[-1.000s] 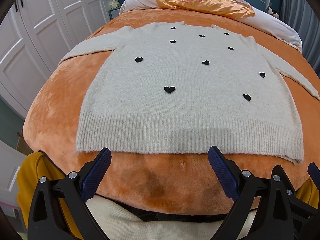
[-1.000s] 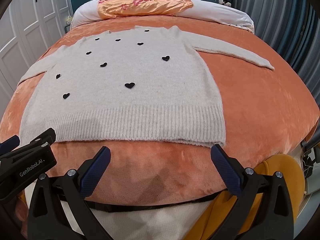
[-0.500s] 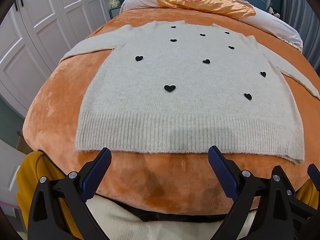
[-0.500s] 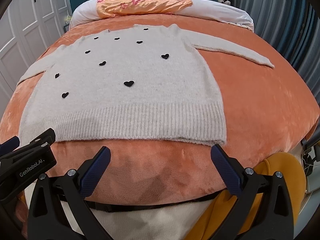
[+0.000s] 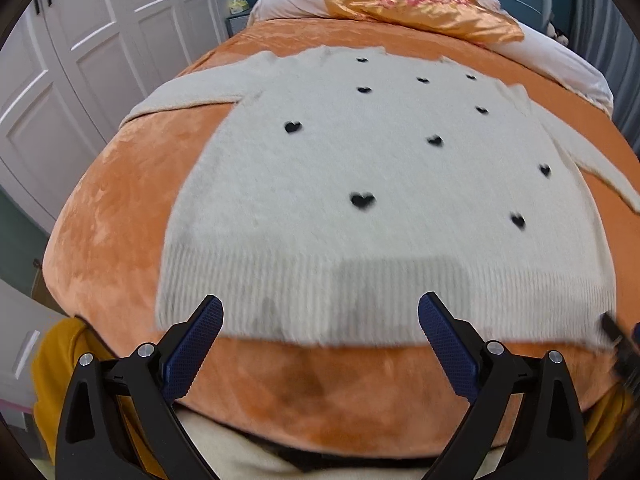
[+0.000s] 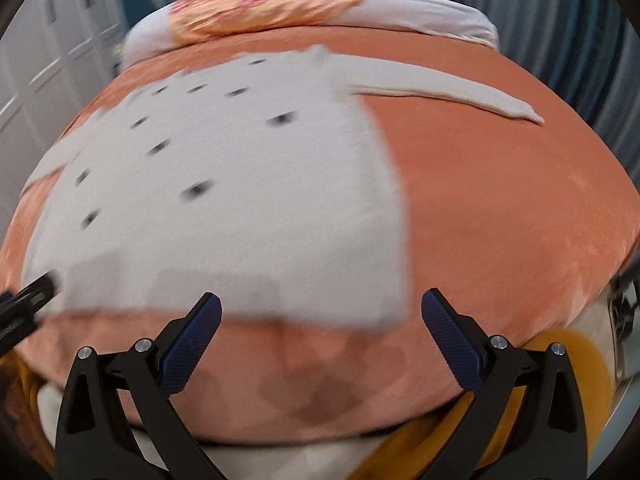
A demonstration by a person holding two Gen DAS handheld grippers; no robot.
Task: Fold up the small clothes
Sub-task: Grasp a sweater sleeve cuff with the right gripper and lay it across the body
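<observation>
While both views blur at the edges, the orange plush blanket (image 5: 120, 200) reads clearly, covering the whole bed. On it lies the cream knit sweater (image 5: 360, 168), spread flat, face up, ribbed hem toward me, both sleeves out to the sides; the one on my right side stretches across bare blanket (image 6: 440, 92). Small black hearts (image 5: 363, 199) dot its front. Beyond the collar, at the head of the bed, an orange floral satin pillow (image 5: 420, 8) rests on white bedding (image 5: 560, 64). White panelled wardrobe doors (image 5: 80, 60) stand to the left. My left gripper (image 5: 320, 328) hangs over the hem, fingers wide apart, holding nothing. My right gripper (image 6: 320, 320) hovers at the hem's right corner, likewise spread and empty, the navy pads (image 6: 452, 336) clear of the knit.
</observation>
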